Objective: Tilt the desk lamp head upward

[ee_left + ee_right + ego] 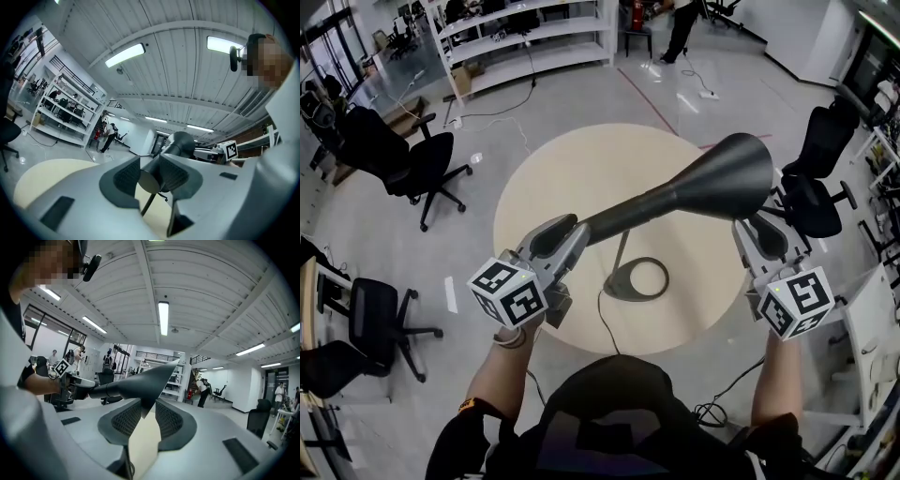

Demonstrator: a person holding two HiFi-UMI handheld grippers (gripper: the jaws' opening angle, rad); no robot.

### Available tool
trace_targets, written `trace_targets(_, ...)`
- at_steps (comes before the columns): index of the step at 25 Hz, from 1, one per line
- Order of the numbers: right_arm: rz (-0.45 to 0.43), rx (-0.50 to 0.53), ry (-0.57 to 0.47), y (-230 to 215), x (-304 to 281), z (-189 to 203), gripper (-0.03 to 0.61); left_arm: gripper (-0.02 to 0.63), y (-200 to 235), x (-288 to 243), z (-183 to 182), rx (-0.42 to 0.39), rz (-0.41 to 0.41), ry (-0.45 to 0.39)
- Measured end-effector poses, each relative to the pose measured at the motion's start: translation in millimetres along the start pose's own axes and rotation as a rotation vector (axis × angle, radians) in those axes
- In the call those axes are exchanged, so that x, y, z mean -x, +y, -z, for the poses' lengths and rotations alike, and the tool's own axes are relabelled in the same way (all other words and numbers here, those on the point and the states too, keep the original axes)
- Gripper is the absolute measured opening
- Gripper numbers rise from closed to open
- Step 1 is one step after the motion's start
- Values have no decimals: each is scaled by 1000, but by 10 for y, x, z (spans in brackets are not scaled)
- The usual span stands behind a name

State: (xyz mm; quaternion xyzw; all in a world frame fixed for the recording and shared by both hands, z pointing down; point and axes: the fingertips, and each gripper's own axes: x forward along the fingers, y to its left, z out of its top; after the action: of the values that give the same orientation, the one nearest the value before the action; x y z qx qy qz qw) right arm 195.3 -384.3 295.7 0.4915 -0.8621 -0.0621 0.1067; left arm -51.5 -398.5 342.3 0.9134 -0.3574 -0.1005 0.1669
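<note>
A dark grey desk lamp has its cone head (717,178) raised above the round beige table (544,187). Its ring base (637,279) rests on the table with a thin stem rising from it. My left gripper (572,232) is shut on the narrow rear end of the head (149,180). My right gripper (759,232) is shut on the wide rim of the cone (150,380). In the left gripper view the cone (180,143) points away beyond the left gripper (151,176). In the right gripper view the rim's edge sits between the pads of the right gripper (143,416).
A black cable (605,323) runs from the lamp base off the table's near edge. Black office chairs (412,164) stand left of the table and another chair (816,178) to its right. White shelving (525,37) lines the far wall.
</note>
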Motion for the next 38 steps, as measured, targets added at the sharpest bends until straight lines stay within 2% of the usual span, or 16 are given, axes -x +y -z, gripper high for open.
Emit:
trace_targets(12,-17,246,-1,199,-96,-554,100,149,122,-18,184,63,12,-11)
trace_targets(16,-35,300,-43,315,-167,-734,100,138,169,3,197,73,12,-23)
trace_targets(26,-43,383,-47,419,-218,-944,100,115,170,-38,239,87,28,-22)
trace_targets(38,-22,450,-17,468,-175,-992,100,110,141,-86,329,125,73,-16)
